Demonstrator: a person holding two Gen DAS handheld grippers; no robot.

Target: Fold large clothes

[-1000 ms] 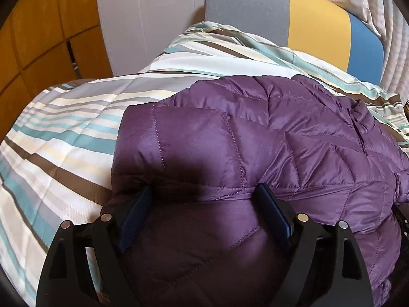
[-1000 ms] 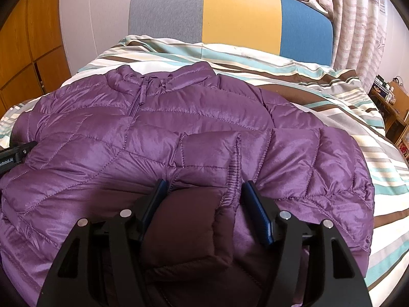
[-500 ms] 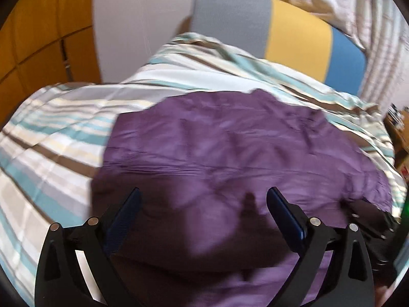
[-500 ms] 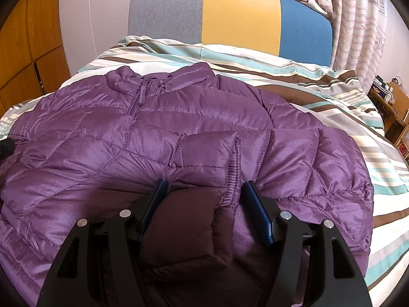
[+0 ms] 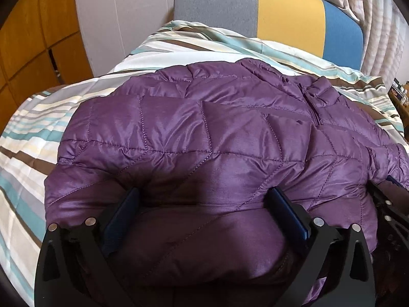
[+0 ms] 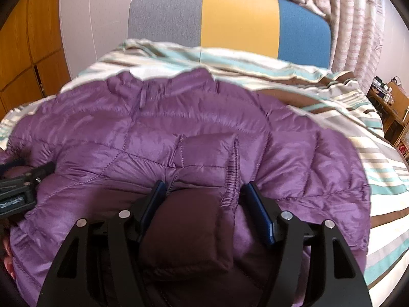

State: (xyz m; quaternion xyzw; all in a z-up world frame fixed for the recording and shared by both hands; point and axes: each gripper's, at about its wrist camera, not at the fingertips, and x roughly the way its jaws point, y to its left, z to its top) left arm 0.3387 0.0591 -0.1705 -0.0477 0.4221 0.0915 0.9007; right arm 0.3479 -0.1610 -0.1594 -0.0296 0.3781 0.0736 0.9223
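A purple quilted puffer jacket (image 5: pixel 204 133) lies front up on the striped bed, collar and zip toward the headboard; it also shows in the right wrist view (image 6: pixel 204 128). My left gripper (image 5: pixel 203 194) is wide open, its jaws straddling the jacket's near hem on the left side. My right gripper (image 6: pixel 204 186) is open, with a bunched fold of the hem and an elastic cuff between its jaws. The left gripper's body shows at the left edge of the right wrist view (image 6: pixel 18 189).
The jacket lies on a bed with a striped cover (image 5: pixel 38 128) in teal, brown and cream. A grey, yellow and blue headboard (image 6: pixel 230 23) stands behind. Wooden cabinets (image 5: pixel 30 41) are at left, curtains (image 6: pixel 358 20) and a small shelf unit (image 6: pixel 393 107) at right.
My left gripper swung up and away, then came back down onto the jacket's near hem, further right than before. My right gripper lifted slightly; its view is blurred.
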